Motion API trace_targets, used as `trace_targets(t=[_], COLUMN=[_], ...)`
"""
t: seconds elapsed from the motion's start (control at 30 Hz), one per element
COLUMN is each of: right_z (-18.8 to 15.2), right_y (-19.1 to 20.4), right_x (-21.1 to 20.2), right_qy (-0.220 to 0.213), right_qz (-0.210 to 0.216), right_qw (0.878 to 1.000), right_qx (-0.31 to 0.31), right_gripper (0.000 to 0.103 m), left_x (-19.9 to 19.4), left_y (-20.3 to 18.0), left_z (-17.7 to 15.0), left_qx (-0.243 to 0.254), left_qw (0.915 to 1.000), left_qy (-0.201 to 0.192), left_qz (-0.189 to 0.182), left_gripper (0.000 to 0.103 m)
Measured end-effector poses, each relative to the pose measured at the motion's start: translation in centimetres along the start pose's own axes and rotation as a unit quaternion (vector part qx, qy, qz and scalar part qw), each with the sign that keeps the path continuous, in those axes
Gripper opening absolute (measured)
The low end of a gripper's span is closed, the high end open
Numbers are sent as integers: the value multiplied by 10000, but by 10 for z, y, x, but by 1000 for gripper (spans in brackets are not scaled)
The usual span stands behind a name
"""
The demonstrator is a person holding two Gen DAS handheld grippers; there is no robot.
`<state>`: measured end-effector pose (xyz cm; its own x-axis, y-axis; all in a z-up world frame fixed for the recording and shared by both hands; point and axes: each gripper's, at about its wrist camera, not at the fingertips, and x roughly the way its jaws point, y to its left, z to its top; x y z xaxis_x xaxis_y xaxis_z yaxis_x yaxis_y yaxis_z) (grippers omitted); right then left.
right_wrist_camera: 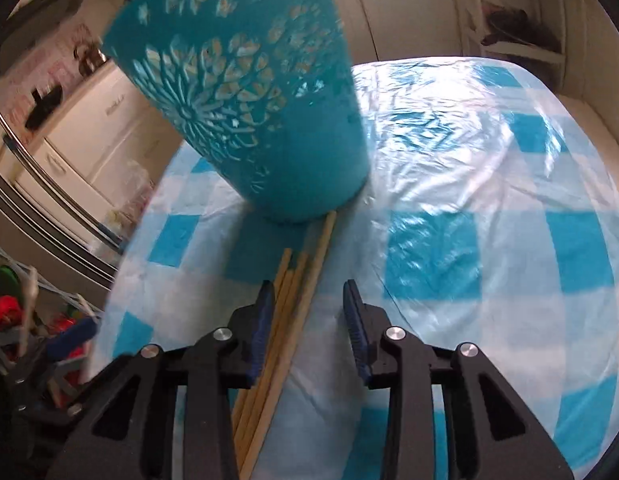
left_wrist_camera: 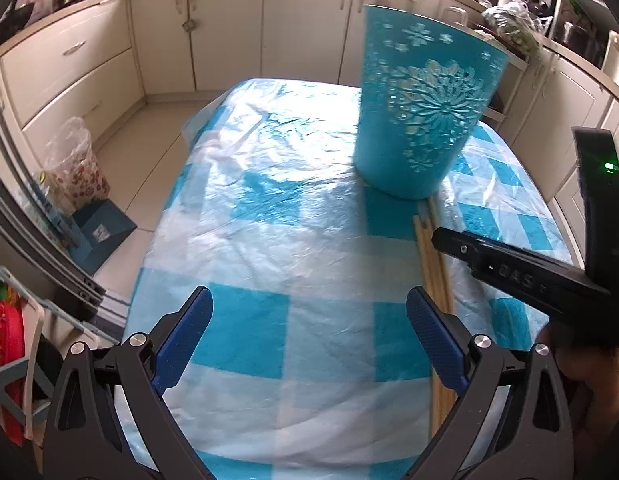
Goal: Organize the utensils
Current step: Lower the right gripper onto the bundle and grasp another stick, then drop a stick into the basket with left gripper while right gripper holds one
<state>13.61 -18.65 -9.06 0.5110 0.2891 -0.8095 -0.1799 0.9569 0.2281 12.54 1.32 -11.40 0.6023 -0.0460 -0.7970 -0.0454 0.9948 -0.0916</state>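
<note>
Chopsticks (right_wrist_camera: 287,320), a wooden bundle, are lying on the checked table (right_wrist_camera: 489,240) with tips at the foot of the teal holder (right_wrist_camera: 245,92), passing beside the left pad of the right gripper (right_wrist_camera: 307,320), which is gaping without clasping them, while the left gripper (left_wrist_camera: 309,332) is hovering released nearby.

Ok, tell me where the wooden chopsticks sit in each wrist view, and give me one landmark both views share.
Left wrist view: the wooden chopsticks lie right of centre on the checked cloth, running from the teal holder's base toward the camera, partly behind the right gripper.
Right wrist view: the chopsticks lie at lower centre, along the gripper's left pad.
Shared landmark: the teal holder, standing at the chopsticks' far ends.
</note>
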Motion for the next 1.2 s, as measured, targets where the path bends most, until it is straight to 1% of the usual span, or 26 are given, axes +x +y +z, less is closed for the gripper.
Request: trace_targets(t=[0.03, 0.07, 0.1, 0.13, 0.27, 0.37, 0.43, 0.47, 0.53, 0.63, 0.77, 0.9, 0.97, 1.03, 1.1, 1.17, 1.2], right_z=[1, 1, 0, 0, -2, -8, -10, -11, -16, -32, -48, -51, -50, -50, -50, -50, -50], right_y=[2, 3, 1, 0, 6, 21, 22, 20, 6, -16, -33, -36, -38, -37, -37, -36, -35], right_x=[1, 1, 1, 1, -1, 3, -1, -3, -14, -35, -53, -55, -55, -51, -50, -50, -50], right_qy=[8, 8, 9, 14, -22, 20, 174, 245, 421, 543, 436, 316, 284, 259, 224, 201, 175], right_qz=[-109, -142, -95, -73, -256, -707, -663, -638, -487, -320, -105, 37, 109, 149, 170, 157, 148], right_qw=[9999, 9998, 9999, 9999, 9985, 9908, 9890, 9887, 9914, 9954, 9986, 9994, 9995, 9996, 9996, 9997, 9997], right_qx=[-82, -125, -104, -81, -474, -1150, -1311, -1336, -1138, -715, -281, -134, -59, -22, -13, -51, -69], right_gripper=[25, 23, 22, 18, 17, 16, 9, 8, 6, 6, 6, 6, 6, 6, 6, 7, 7], left_x=[0, 1, 2, 4, 9, 10, 9, 9, 10, 14, 29, 46, 52, 56, 61, 64, 65], left_y=[3, 4, 5, 5, -7, -17, -17, -16, -17, -25, -51, -66, -67, -70, -72, -73, -73], left_z=[-1, -1, -1, -2, -3, -4, -3, -2, -1, 1, 6, 11, 13, 15, 16, 18, 19], left_qx=[-20, -38, -50, -70, 18, 153, 134, 144, 154, 253, 657, 859, 858, 910, 979, 998, 989], left_qw=[10000, 10000, 10000, 10000, 9999, 9997, 9998, 9997, 9997, 9994, 9977, 9958, 9955, 9949, 9939, 9939, 9940], left_qy=[7, 17, 30, 51, 105, 96, 91, 113, 117, 138, 150, 294, 367, 409, 473, 459, 465], left_qz=[7, 4, -9, -38, -132, -141, -141, -139, -144, -205, -107, 113, 134, 140, 161, 133, 96], left_gripper=[94, 94, 94, 94, 94, 93, 93, 93, 93, 93, 93, 86, 82, 81, 78, 77, 76])
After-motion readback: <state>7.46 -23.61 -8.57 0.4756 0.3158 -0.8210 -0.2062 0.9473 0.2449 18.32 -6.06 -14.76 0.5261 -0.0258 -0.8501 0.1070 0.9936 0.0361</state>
